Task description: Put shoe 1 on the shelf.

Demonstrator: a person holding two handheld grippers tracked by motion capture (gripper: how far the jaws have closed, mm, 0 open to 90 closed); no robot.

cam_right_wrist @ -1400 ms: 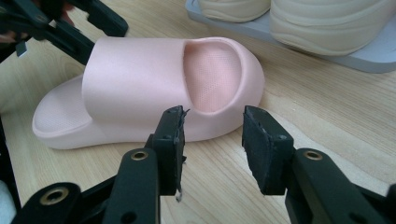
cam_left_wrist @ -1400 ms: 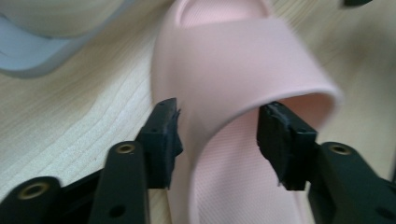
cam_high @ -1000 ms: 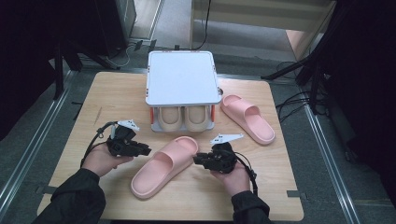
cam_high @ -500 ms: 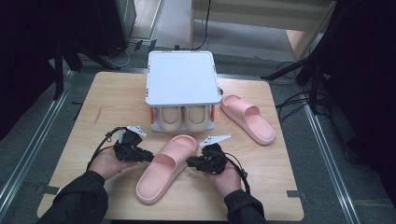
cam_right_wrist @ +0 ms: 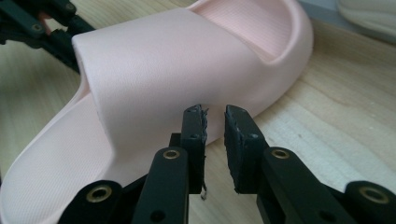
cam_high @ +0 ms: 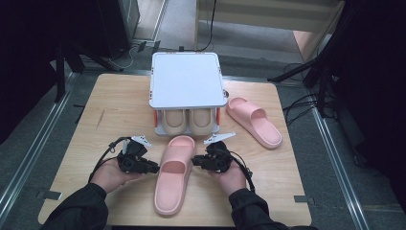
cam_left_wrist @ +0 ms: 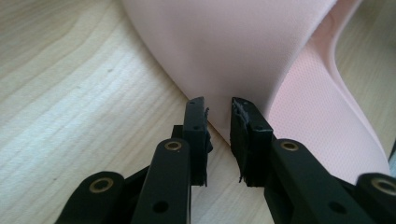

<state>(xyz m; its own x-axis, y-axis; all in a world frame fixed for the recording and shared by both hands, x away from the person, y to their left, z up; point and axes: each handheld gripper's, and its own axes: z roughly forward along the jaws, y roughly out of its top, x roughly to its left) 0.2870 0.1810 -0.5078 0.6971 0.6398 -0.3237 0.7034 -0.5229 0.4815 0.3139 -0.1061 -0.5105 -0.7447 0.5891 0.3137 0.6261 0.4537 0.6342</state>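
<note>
- The pink slipper (cam_high: 173, 175) lies flat on the wooden table (cam_high: 110, 115), between the two grippers, its sole down.
- Its long axis runs from the person's edge of the table towards the white rack (cam_high: 186, 79); the rounded toe points at the rack, the heel at the person.
- The left gripper (cam_high: 152, 167) sits just beside the slipper's left flank at the strap; its jaws stand slightly parted, nothing clamped between them.
- The right gripper (cam_high: 195, 160) faces the opposite flank, tips right at the strap; its jaws have just been closing a little and still show a narrow gap, with nothing between them.
- A second pink slipper (cam_high: 253, 121) lies well apart, beyond the right gripper.
</note>
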